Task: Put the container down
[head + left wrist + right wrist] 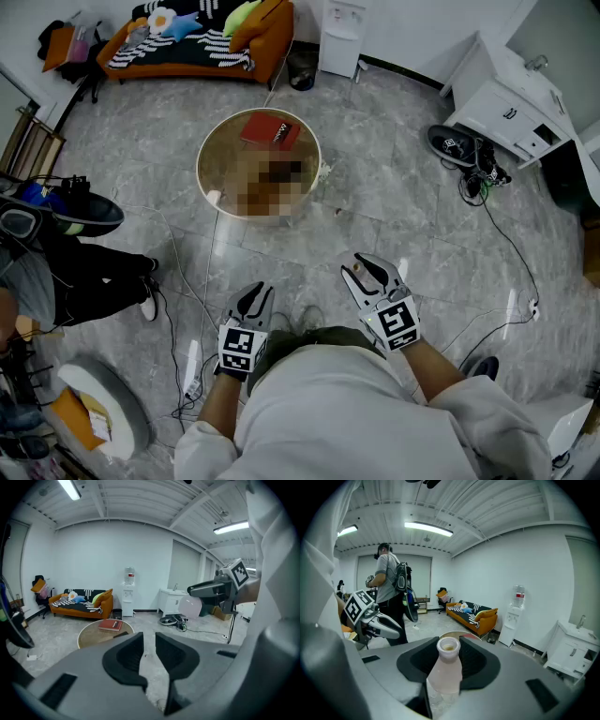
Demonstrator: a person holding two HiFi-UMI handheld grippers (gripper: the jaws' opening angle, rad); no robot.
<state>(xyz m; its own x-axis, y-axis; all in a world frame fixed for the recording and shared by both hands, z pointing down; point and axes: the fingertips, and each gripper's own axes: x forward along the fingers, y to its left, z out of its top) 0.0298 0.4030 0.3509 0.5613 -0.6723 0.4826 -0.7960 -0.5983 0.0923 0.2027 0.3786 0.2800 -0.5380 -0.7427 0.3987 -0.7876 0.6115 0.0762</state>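
The round table (204,192) stands on the floor ahead of the left tongs (255,300) and the right tongs (367,274), with a book (272,129) on its far side. Behind it a sofa (202,42) sits by the wall, a water dispenser (342,33) to its right. Far right stands a cabinet (511,108), shoes (455,142) on the floor before it; a bottle (446,667) sits between the right tongs' jaws.

White walls (93,555) enclose a room with a grey marbled tile floor (394,216) strewn with cables (514,251). An orange sofa (270,33) with a striped blanket stands along the far wall, with a water dispenser (342,33) beside it and a white cabinet (511,112) further right. A round table (223,150) sits mid-floor. Tube lights (429,528) glow on the ribbed ceiling.
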